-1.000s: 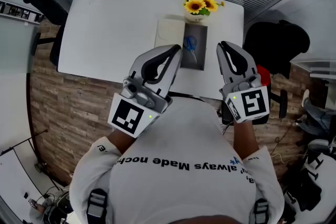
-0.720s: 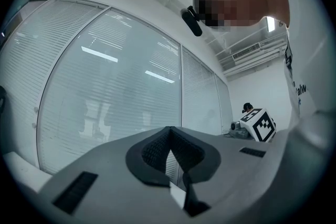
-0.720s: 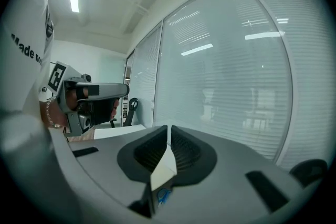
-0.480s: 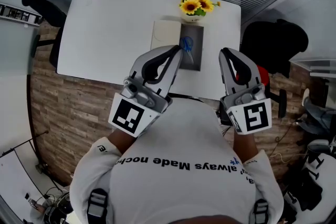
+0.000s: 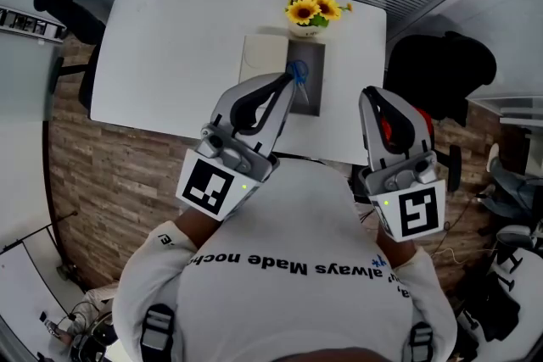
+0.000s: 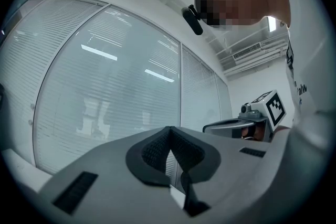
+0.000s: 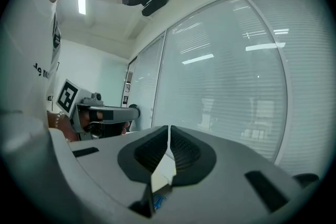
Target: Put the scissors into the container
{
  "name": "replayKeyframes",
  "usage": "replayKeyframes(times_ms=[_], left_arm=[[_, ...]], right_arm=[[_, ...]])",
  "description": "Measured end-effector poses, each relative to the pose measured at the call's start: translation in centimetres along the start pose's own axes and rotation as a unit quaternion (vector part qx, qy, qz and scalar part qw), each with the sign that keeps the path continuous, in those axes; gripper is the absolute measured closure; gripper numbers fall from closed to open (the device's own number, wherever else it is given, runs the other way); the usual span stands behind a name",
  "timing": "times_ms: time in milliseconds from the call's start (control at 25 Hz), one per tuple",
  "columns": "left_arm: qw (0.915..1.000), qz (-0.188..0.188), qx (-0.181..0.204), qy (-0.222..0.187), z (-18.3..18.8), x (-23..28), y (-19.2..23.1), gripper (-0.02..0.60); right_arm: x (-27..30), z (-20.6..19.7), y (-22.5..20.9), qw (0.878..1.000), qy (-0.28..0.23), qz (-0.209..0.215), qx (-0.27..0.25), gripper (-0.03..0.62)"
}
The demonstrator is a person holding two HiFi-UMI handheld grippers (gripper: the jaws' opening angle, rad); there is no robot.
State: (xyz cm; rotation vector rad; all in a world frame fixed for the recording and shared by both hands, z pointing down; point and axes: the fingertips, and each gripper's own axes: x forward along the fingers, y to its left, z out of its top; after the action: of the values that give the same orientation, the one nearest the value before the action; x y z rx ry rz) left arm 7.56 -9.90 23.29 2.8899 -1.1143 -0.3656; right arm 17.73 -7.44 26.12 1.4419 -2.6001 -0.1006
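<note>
The head view shows blue-handled scissors (image 5: 298,70) lying in a dark grey oblong container (image 5: 310,89) on the far side of the white table (image 5: 170,55). The tip of my left gripper (image 5: 287,79) overlaps the container's near left corner in the picture, well above the table, and it is shut on nothing. My right gripper (image 5: 366,91) hangs off the table's near right edge, also shut and empty. Each gripper view looks over its own shut jaws at window blinds, for the left gripper (image 6: 169,129) and the right gripper (image 7: 169,128).
A pot of sunflowers (image 5: 309,10) stands just behind the container. A flat cream box (image 5: 260,55) lies against its left side. Black office chairs stand at the far left (image 5: 72,8) and the right (image 5: 445,68). The floor is wood-patterned.
My right gripper has drawn back toward my body and to the right, off the table edge. The left gripper has barely moved. Both stayed shut.
</note>
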Motion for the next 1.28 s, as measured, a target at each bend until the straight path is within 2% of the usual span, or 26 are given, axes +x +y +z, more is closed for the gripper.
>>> replayKeyframes(times_ms=[320,480,720,960,1280], left_arm=[[1.0000,0.000,-0.001,-0.003,0.0,0.4,-0.1,0.563],[1.0000,-0.001,-0.001,-0.005,0.1,0.4,-0.2,0.563],[1.0000,0.000,-0.001,-0.004,0.2,0.4,-0.1,0.563],[1.0000,-0.001,-0.002,-0.004,0.2,0.3,-0.1,0.563],[1.0000,0.001,-0.003,-0.002,0.1,0.3,0.0,0.563]], right_arm=[[0.2,2.2,-0.4,0.999,-0.030,-0.019,0.009,0.577],[-0.5,0.6,-0.1,1.000,-0.003,0.001,-0.005,0.582],[0.1,1.8,-0.4,1.000,-0.022,-0.013,0.008,0.582],[-0.5,0.5,-0.1,1.000,-0.002,0.004,-0.003,0.583],[-0.2,0.5,-0.3,1.000,-0.002,0.002,0.004,0.583]])
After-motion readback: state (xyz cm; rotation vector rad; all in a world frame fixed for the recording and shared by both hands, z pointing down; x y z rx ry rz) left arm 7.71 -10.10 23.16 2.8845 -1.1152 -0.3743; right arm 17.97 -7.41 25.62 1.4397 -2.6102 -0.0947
